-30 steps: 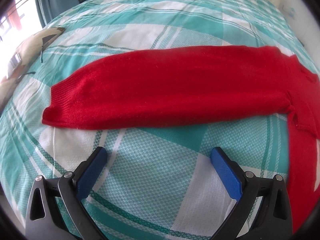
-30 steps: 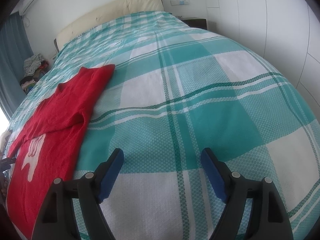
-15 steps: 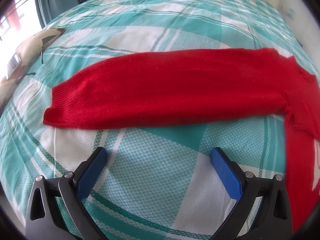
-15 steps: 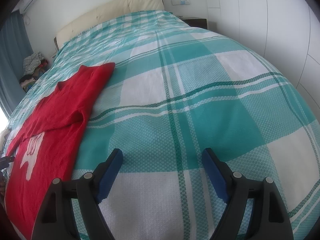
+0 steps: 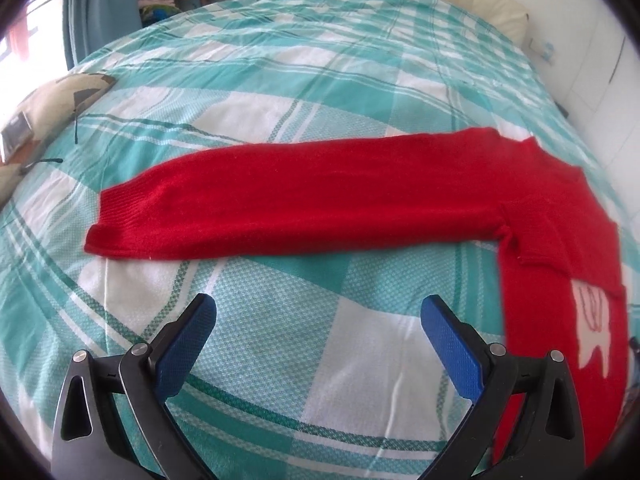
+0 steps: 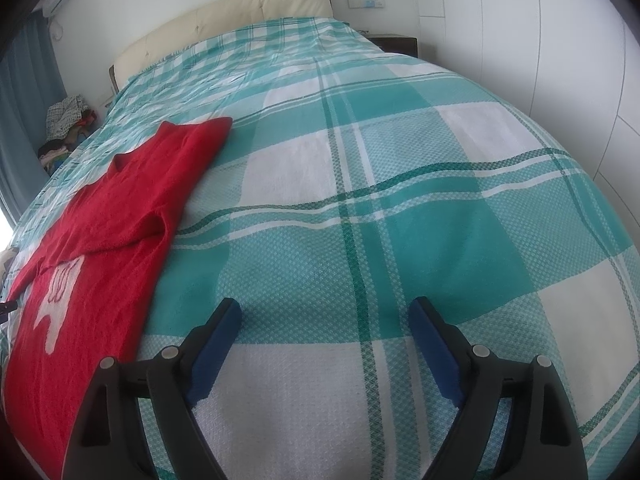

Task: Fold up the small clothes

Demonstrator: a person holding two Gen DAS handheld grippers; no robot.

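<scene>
Red sweater (image 5: 320, 208): flat on bed (image 5: 280, 80), sleeve stretched ahead of left gripper (image 5: 318, 316), untouched. Right gripper (image 6: 324, 320): sweater left of it. Both fingers wide, empty.

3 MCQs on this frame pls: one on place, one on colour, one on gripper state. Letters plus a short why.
1. Where does the sweater lie in the right wrist view?
A left of the right gripper
B between its fingers
C on the headboard

2. What colour is the sweater's outstretched sleeve?
A teal
B red
C white

3. How is the left gripper?
A shut on the sleeve
B shut on nothing
C open, over the bedspread

Key: A, it lies at the left edge; B, plain red knit; C, fingers spread wide, only checked cloth between.
</scene>
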